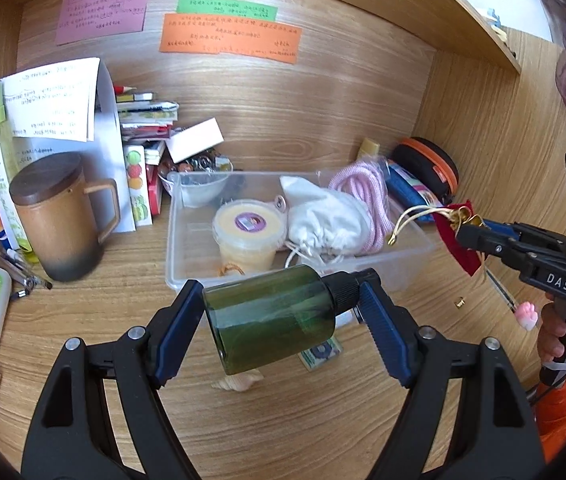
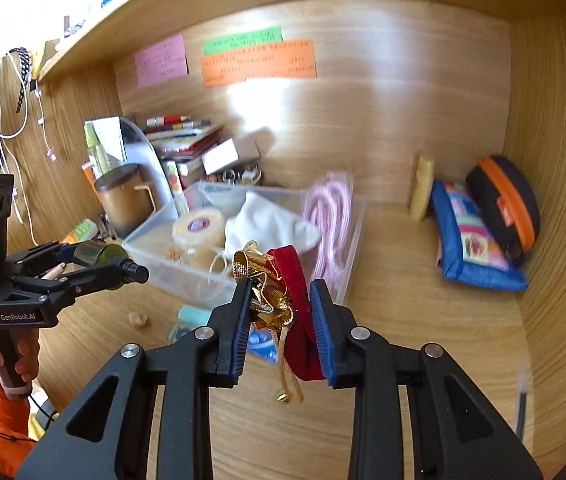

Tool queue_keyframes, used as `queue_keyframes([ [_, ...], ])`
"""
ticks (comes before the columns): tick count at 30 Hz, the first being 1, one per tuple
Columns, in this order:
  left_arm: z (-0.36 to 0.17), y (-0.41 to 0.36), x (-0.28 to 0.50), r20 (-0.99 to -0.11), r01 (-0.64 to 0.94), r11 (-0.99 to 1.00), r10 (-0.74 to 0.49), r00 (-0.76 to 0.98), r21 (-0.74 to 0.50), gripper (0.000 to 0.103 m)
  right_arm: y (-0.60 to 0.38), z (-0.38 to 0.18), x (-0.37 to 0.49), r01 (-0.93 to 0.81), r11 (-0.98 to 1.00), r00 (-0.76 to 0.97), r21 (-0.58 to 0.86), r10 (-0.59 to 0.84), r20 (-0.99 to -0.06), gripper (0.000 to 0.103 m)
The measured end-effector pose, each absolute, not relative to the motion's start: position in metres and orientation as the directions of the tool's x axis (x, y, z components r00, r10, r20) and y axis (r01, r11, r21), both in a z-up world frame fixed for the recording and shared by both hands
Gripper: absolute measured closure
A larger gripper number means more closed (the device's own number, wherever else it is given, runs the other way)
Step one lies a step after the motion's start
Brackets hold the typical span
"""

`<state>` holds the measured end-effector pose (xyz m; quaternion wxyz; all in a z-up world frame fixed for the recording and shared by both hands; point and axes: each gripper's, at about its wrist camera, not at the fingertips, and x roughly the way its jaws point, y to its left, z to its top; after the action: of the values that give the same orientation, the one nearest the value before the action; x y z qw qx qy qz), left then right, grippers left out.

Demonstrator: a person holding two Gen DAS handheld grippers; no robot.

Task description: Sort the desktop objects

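My left gripper (image 1: 279, 304) is shut on a dark green bottle (image 1: 271, 320) with a black cap, held sideways above the desk just in front of the clear plastic bin (image 1: 171, 256). The same bottle (image 2: 101, 254) shows at the left of the right wrist view. My right gripper (image 2: 281, 300) is shut on a red velvet pouch (image 2: 295, 280) with gold drawstrings, lifted off the desk by the bin's right front corner (image 2: 347, 280). That pouch (image 1: 457, 236) hangs to the right of the bin in the left wrist view. The bin holds a yellow lidded tub (image 1: 249, 224), a white cloth bag (image 1: 327, 220) and a pink cord (image 1: 363, 188).
A brown lidded mug (image 1: 59, 220), papers and stacked books stand at the back left. A blue patchwork pouch (image 2: 471, 240) and a black-and-orange case (image 2: 503, 208) lie at the back right. A shell (image 1: 239, 382), a banknote (image 1: 319, 354), a small gold piece (image 1: 460, 302) and tubes lie on the desk.
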<state>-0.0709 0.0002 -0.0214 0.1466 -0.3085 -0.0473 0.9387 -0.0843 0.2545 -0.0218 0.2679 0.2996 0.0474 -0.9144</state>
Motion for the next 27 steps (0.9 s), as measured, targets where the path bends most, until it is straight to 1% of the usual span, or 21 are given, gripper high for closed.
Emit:
queue_keyframes([
  [6, -0.01, -0.004, -0.08, -0.534, -0.251, -0.952, 0.307, -0.788, -0.177, 0.024, 0.246, -0.007, -0.102, 0.533, -0.845, -0.705, 0.04, -0.47, -0.531, 0.077],
  [13, -0.023, -0.008, -0.091, -0.575, -0.225, -0.96, 0.279, -0.769, -0.164, 0.024, 0.24, -0.003, -0.124, 0.546, -0.836, -0.702, 0.052, -0.49, -0.517, 0.076],
  [15, -0.031, -0.012, -0.093, -0.586, -0.213, -0.963, 0.268, -0.764, -0.163, 0.024, 0.236, -0.006, -0.129, 0.551, -0.833, -0.695, 0.05, -0.491, -0.525, 0.076],
  [17, -0.04, -0.017, -0.098, -0.597, -0.203, -0.958, 0.284, -0.75, -0.2, 0.024, 0.235, -0.009, -0.134, 0.554, -0.83, -0.685, 0.061, -0.497, -0.533, 0.076],
  [19, -0.042, -0.02, -0.1, -0.574, -0.191, -0.956, 0.287, -0.767, -0.222, 0.022, 0.232, -0.013, -0.141, 0.557, -0.828, -0.675, 0.073, -0.502, -0.54, 0.076],
  [21, -0.042, -0.023, -0.101, -0.548, -0.21, -0.944, 0.319, -0.773, -0.253, 0.02, 0.228, -0.015, -0.145, 0.562, -0.824, -0.667, 0.08, -0.508, -0.545, 0.076],
  [27, -0.04, -0.024, -0.108, -0.55, -0.212, -0.94, 0.329, -0.767, -0.267, 0.02, 0.218, -0.018, -0.15, 0.572, -0.818, -0.658, 0.065, -0.505, -0.559, 0.076],
])
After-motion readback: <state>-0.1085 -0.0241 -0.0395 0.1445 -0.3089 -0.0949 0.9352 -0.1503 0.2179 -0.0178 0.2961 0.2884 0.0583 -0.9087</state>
